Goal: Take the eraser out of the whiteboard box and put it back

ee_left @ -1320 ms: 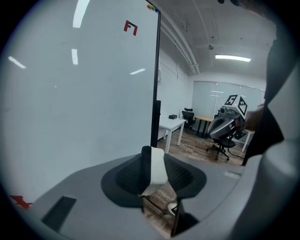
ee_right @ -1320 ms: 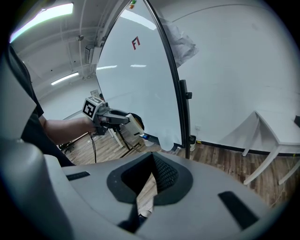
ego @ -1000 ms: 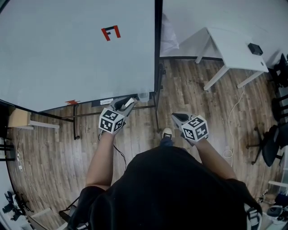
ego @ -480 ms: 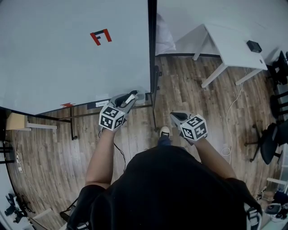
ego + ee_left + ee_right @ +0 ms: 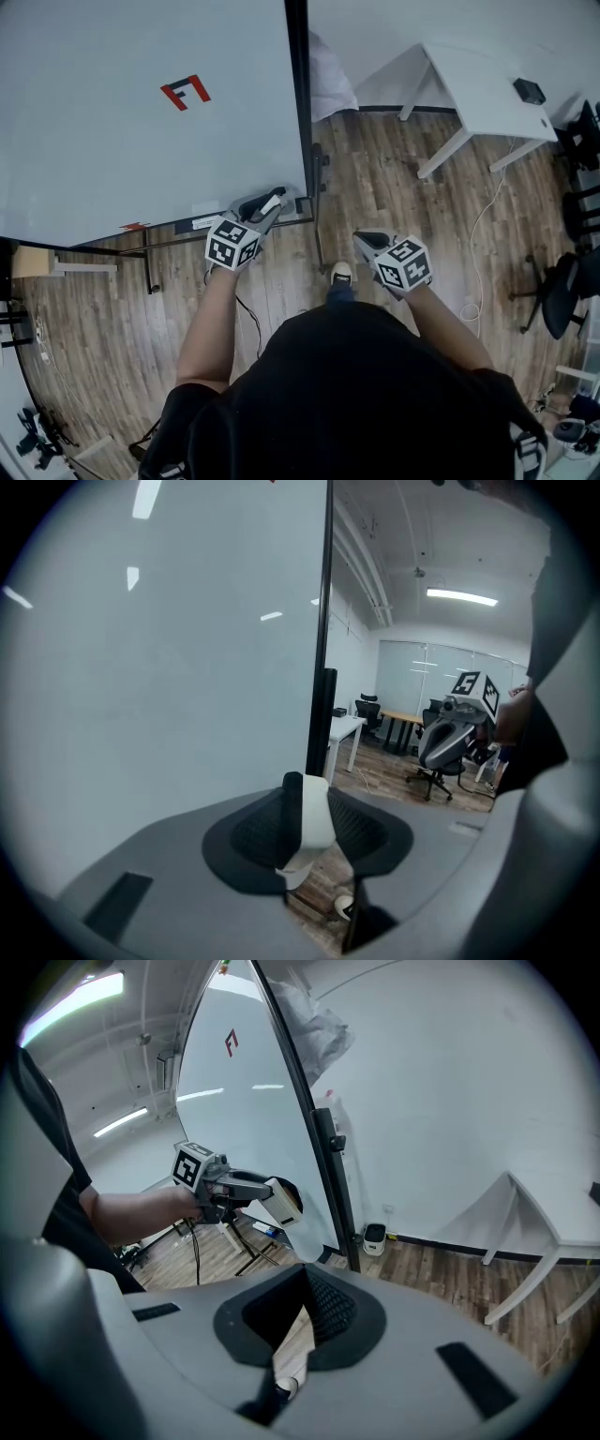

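In the head view my left gripper (image 5: 265, 205) is shut on the eraser (image 5: 271, 201), a white block with a black felt side. It hovers at the lower right corner of the whiteboard (image 5: 141, 112), just left of the small clear box (image 5: 301, 204) fixed there. The left gripper view shows the eraser (image 5: 314, 819) pinched upright between the pads, with the board surface close on the left. My right gripper (image 5: 362, 240) hangs lower over the wooden floor with nothing in it. In the right gripper view the jaws (image 5: 304, 1283) meet, and the eraser (image 5: 280, 1201) shows ahead.
The whiteboard's black frame post (image 5: 298, 103) and stand legs (image 5: 150, 267) reach onto the floor. A white table (image 5: 487, 94) with a black device (image 5: 531, 91) stands at the back right. Office chairs (image 5: 565, 291) and a floor cable (image 5: 480, 253) are on the right.
The head view has swung, sliding the whiteboard left in the picture. My left gripper with the eraser has edged closer to the board's lower right corner. The right gripper has hardly moved.
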The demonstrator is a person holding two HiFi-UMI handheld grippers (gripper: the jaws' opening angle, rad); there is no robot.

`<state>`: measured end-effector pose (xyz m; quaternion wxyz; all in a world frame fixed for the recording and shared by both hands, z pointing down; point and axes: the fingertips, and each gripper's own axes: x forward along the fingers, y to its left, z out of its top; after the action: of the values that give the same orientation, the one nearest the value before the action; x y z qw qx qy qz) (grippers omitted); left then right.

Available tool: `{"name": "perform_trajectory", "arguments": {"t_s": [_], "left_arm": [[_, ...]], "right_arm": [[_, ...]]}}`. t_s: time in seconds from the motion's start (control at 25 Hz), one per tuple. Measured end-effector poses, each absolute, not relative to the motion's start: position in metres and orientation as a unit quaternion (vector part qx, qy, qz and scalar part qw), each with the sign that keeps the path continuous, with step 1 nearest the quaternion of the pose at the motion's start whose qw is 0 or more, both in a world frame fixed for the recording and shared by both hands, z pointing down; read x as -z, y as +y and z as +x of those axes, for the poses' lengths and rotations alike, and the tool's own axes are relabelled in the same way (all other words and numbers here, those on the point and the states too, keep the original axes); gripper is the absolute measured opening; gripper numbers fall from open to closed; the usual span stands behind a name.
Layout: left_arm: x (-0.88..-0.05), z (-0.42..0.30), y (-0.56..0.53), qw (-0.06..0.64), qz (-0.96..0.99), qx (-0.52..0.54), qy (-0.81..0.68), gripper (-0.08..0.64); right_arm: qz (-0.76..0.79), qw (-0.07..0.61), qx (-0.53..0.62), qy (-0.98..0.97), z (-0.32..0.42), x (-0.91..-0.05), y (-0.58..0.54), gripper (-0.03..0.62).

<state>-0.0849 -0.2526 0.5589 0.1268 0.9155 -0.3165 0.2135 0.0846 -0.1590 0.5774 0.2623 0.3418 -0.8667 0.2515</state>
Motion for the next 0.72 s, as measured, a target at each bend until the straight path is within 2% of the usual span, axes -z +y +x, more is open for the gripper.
{"name": "perform_trajectory", "arguments": {"t_s": [0.72], "left_arm": [[-0.607, -0.072, -0.268, 0.165, 0.907, -0.233, -0.309, 0.150]], "right_arm": [[0.338, 0.272, -0.270, -0.860, 0.100, -0.597, -0.183, -0.006]]}}
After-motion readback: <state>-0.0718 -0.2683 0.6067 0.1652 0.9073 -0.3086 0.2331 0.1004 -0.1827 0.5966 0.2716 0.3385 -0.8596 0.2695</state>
